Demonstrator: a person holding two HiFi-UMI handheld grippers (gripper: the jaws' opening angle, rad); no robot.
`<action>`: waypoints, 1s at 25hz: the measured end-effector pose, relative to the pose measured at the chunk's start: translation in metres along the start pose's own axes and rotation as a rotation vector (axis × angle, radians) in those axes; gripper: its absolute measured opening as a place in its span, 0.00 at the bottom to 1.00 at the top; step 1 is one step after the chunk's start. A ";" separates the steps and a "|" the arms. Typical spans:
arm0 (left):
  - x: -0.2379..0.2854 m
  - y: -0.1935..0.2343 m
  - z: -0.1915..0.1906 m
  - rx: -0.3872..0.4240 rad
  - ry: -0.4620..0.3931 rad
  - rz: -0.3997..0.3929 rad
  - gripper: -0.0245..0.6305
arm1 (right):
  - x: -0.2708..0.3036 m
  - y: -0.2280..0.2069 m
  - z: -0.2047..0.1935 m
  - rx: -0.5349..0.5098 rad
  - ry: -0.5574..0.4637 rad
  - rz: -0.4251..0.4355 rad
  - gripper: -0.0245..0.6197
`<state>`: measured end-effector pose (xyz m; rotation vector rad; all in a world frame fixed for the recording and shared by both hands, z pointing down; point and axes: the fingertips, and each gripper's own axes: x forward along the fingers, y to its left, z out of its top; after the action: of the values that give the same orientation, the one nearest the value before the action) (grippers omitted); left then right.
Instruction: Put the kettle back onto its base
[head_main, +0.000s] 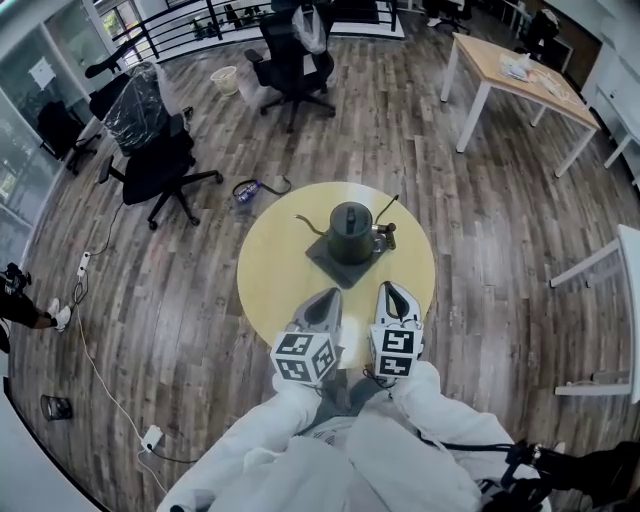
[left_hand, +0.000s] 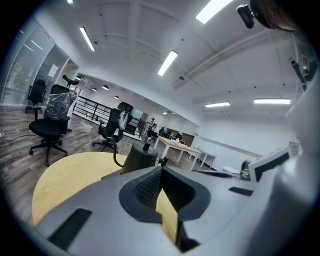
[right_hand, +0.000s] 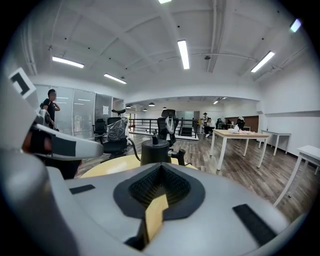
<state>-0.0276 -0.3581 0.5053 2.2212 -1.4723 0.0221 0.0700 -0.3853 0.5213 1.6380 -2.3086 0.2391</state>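
Note:
A dark gooseneck kettle (head_main: 351, 231) stands upright on its flat square base (head_main: 330, 265) near the middle of the round yellow table (head_main: 280, 260). Its spout points left and its handle points right. Both grippers hover over the table's near edge, short of the kettle and apart from it. The left gripper (head_main: 329, 295) is shut with nothing between its jaws, and so is the right gripper (head_main: 389, 289). In the left gripper view the kettle (left_hand: 139, 156) rises just beyond the shut left gripper (left_hand: 161, 171). In the right gripper view the kettle (right_hand: 154, 152) stands past the shut right gripper (right_hand: 160, 168).
Black office chairs (head_main: 155, 165) stand on the wood floor at the back left, another chair (head_main: 292, 60) behind the table. A wooden desk (head_main: 515, 80) is at the back right, a white desk (head_main: 628, 290) at the right edge. Cables (head_main: 95, 350) trail along the floor at left.

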 end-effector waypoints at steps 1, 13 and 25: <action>-0.007 -0.003 -0.001 0.005 -0.003 -0.009 0.04 | -0.006 0.002 0.000 0.002 -0.004 -0.012 0.06; -0.127 -0.011 -0.041 0.001 0.015 -0.024 0.04 | -0.108 0.055 -0.034 0.035 0.008 -0.103 0.06; -0.168 -0.035 -0.049 -0.010 -0.034 -0.030 0.04 | -0.169 0.078 -0.030 0.017 -0.039 -0.085 0.06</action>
<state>-0.0564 -0.1828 0.4905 2.2458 -1.4531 -0.0328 0.0524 -0.1989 0.4955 1.7593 -2.2647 0.2105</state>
